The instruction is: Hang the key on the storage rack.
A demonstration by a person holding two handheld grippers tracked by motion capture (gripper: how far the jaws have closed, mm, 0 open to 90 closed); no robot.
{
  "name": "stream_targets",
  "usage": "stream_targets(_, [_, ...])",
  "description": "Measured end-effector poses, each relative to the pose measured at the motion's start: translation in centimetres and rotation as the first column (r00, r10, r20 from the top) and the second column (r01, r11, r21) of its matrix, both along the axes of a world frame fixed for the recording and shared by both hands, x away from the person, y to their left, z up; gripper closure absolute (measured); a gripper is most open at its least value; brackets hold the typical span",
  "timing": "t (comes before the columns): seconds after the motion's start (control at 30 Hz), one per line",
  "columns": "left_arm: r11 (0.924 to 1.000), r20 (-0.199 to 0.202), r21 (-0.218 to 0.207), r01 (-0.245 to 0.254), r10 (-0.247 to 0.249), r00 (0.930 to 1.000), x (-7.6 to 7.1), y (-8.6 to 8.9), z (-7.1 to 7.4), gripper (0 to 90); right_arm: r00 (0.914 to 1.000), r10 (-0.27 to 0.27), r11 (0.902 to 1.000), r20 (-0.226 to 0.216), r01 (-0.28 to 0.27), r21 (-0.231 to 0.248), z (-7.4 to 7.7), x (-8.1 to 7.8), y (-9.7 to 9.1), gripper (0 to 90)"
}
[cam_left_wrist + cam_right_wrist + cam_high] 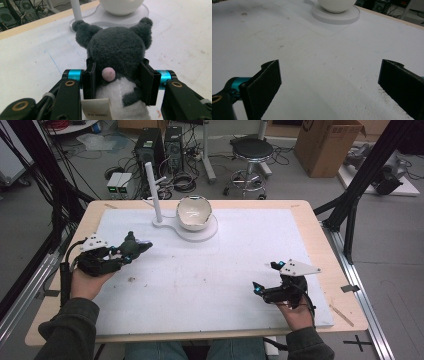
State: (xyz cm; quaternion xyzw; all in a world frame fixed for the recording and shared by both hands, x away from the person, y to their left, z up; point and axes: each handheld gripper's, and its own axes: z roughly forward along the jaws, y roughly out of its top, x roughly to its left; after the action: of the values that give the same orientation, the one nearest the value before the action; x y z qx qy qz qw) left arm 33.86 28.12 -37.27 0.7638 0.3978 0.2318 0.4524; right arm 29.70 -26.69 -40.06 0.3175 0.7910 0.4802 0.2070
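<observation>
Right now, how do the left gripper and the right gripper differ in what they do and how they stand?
The left gripper is shut on a grey and white plush toy, its jaws pressed to the toy's sides; the right gripper is open, jaws wide apart, holding nothing. The left gripper sits nearer the white bowl; the right gripper sits closer to the person. Both are over the white mat, each held in a hand.

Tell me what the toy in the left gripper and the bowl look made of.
Plush toy: soft fuzzy fabric, grey and white pile, sewn-in label. Bowl: hard, smooth, off-white, with a sheen inside; probably glazed ceramic, though plastic can't be ruled out.
</observation>
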Motion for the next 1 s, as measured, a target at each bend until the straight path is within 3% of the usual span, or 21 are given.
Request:
stream_targets(0.13, [0.9990, 0.019, -0.044, 0.001, 0.000, 0.9998, 0.2, 0.2, 0.7, 55.1, 1.0000, 0.002, 1.0000, -0.002, -0.002, 0.000, 0.0, 0.0, 0.1, 3.9])
stream_targets(0.4, [0.9960, 0.043, -0.090, 0.002, 0.002, 0.9991, 0.9, 0.2, 2.3, 55.3, 1.0000, 0.003, 1.0000, -0.006, -0.003, 0.001, -0.1, 0.1, -0.1, 3.9])
stream_targets(0.8, [0.9896, 0.058, -0.132, -0.056, 0.064, 0.9962, 1.6, 0.3, 3.0, 55.5, 0.9996, 0.027, 0.9996, 0.000, -0.027, -0.005, 0.0, 0.0, 0.4, 3.9])
stream_targets(1.0, [0.9878, 0.078, -0.138, -0.073, 0.085, 0.9934, 2.2, -0.1, 4.0, 55.6, 0.9994, 0.035, 0.9994, 0.003, -0.035, -0.003, 0.1, -0.1, 0.6, 3.9])
